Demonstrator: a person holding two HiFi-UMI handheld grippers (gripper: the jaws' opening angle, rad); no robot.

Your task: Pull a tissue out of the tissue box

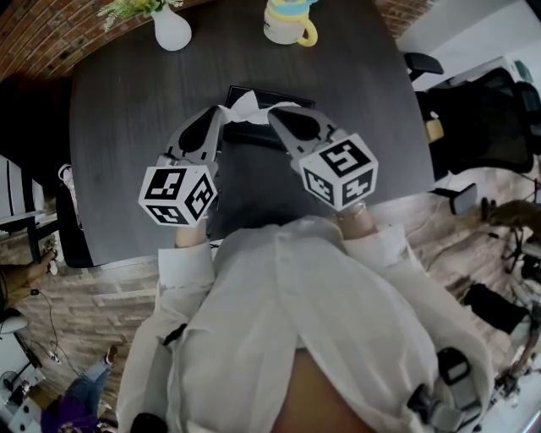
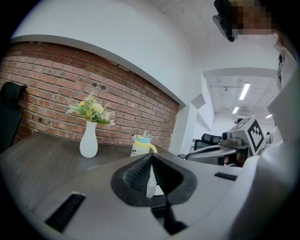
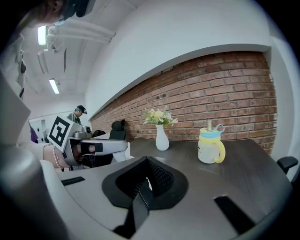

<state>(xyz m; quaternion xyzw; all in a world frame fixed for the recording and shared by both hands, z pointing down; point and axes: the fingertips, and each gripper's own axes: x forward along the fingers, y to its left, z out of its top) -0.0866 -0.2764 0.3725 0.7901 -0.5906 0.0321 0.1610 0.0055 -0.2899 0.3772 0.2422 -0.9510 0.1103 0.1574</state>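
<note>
I hold my left hand-held gripper [image 1: 221, 112] and my right hand-held gripper [image 1: 272, 114] close together over the black tissue box [image 1: 252, 132], which lies near the middle of the dark table [image 1: 118, 127]. The white tissue [image 1: 247, 103] stands up out of the box, between the two tips. The left jaws are pressed together on it. The right jaws are also together, and a thin white strip of it shows between them. At the far edge stand a white vase [image 1: 172, 30] with flowers, toward the left corner, and a yellow-handled cup [image 1: 287, 24]. (The only print I can make out is the black-and-white squares on the cubes.)
</note>
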